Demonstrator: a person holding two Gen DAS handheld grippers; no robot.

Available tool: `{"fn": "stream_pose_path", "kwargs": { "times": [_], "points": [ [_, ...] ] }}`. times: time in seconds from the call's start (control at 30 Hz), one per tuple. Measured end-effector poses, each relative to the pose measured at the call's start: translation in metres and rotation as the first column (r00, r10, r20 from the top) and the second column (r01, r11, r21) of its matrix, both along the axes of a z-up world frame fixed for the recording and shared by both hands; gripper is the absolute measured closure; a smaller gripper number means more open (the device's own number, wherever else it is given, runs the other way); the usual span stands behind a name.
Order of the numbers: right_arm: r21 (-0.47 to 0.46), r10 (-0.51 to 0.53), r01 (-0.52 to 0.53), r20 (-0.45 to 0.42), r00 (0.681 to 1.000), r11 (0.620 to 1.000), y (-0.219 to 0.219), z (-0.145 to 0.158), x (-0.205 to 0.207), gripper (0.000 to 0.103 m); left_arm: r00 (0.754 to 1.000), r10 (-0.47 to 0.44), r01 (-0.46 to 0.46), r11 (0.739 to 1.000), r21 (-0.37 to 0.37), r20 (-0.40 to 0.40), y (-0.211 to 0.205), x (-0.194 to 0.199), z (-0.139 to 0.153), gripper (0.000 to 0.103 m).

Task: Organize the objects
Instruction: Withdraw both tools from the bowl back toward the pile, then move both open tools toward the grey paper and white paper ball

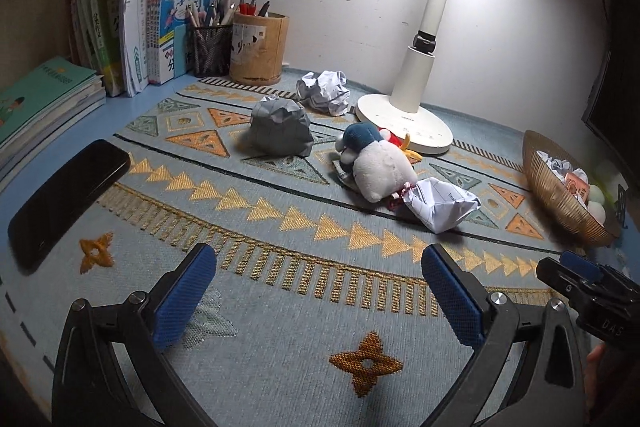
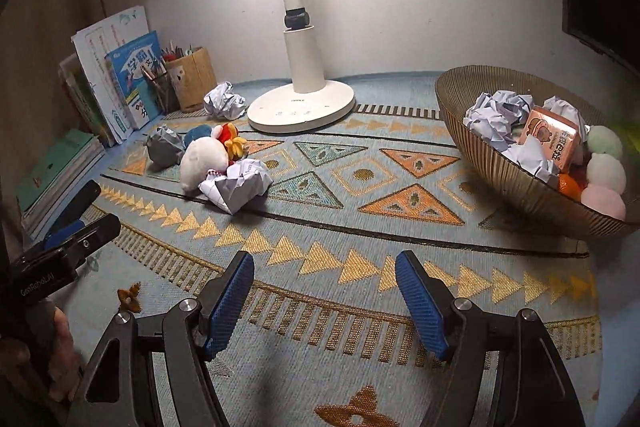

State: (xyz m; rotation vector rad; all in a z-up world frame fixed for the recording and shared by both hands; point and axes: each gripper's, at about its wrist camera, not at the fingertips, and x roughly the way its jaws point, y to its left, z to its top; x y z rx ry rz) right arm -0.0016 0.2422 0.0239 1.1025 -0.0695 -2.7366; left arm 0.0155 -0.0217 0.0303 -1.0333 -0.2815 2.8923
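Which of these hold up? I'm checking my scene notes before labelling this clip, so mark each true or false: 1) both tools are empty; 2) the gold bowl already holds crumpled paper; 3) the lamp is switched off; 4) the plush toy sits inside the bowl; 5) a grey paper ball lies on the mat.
1) True: the left tool and right tool are both open with nothing between the fingers.
2) True: the gold bowl holds white crumpled paper.
3) False: the lamp is lit.
4) False: the plush toy lies on the mat near the lamp base.
5) True: the grey paper ball sits on the mat.
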Motion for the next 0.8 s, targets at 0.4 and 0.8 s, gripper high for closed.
{"fn": "stream_pose_path", "kwargs": {
  "times": [0.4, 0.8],
  "points": [
    [0.127, 0.027, -0.026, -0.005, 1.000, 0.992, -0.021, -0.007, 0.003, 0.023, 0.999, 0.031, -0.032, 0.998, 0.061, 0.008, -0.010, 0.000, -0.003, 0.001],
    [0.191, 0.037, -0.034, -0.015, 0.999, 0.981, -0.028, -0.010, 0.005, 0.022, 0.999, 0.036, -0.036, 0.995, 0.088, 0.006, -0.015, 0.001, -0.003, 0.001]
  ]
}}
